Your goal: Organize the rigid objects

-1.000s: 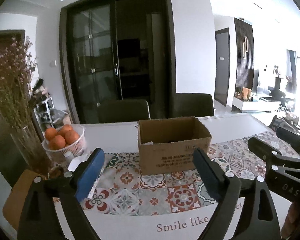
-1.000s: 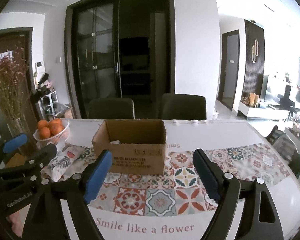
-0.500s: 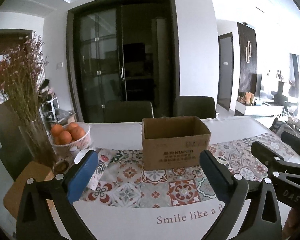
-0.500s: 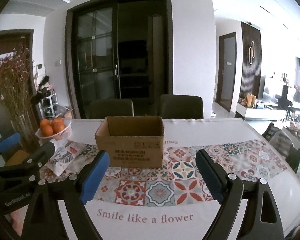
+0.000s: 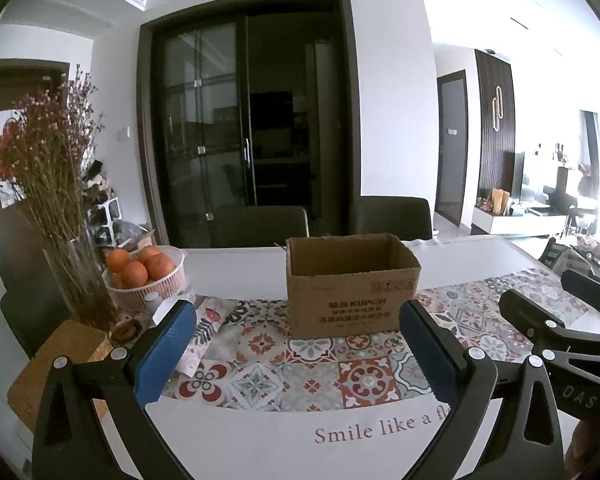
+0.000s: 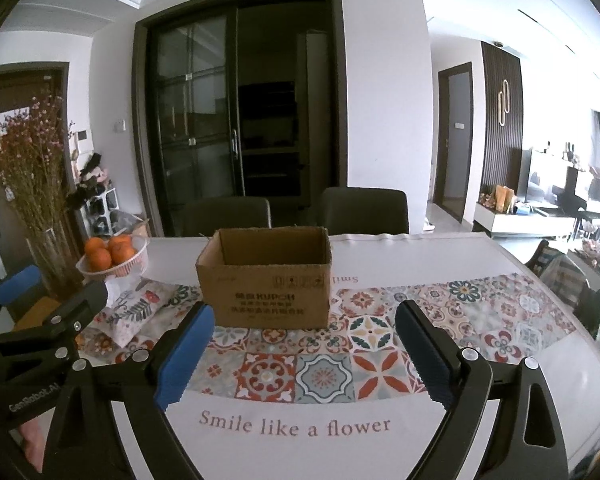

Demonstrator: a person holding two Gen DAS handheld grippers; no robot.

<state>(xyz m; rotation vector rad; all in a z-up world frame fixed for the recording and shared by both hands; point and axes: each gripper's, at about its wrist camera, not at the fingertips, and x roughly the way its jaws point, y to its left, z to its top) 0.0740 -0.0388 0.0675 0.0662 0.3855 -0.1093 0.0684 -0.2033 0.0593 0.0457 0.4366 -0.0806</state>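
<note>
From the left wrist, the left gripper (image 5: pixel 296 344) stands wide apart and empty, wider than a second ago, before one open brown cardboard box (image 5: pixel 350 282) on the patterned tile-print surface (image 5: pixel 300 376), with four oranges in one white basket (image 5: pixel 148 288). From the right wrist, the right gripper (image 6: pixel 300 344) is opening, nothing between its blue pads; the same single box (image 6: pixel 266 280) looks slightly lower than earlier.

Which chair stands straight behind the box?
In the right wrist view, the right chair rises directly behind the box; the left chair sits off toward the oranges.
</note>
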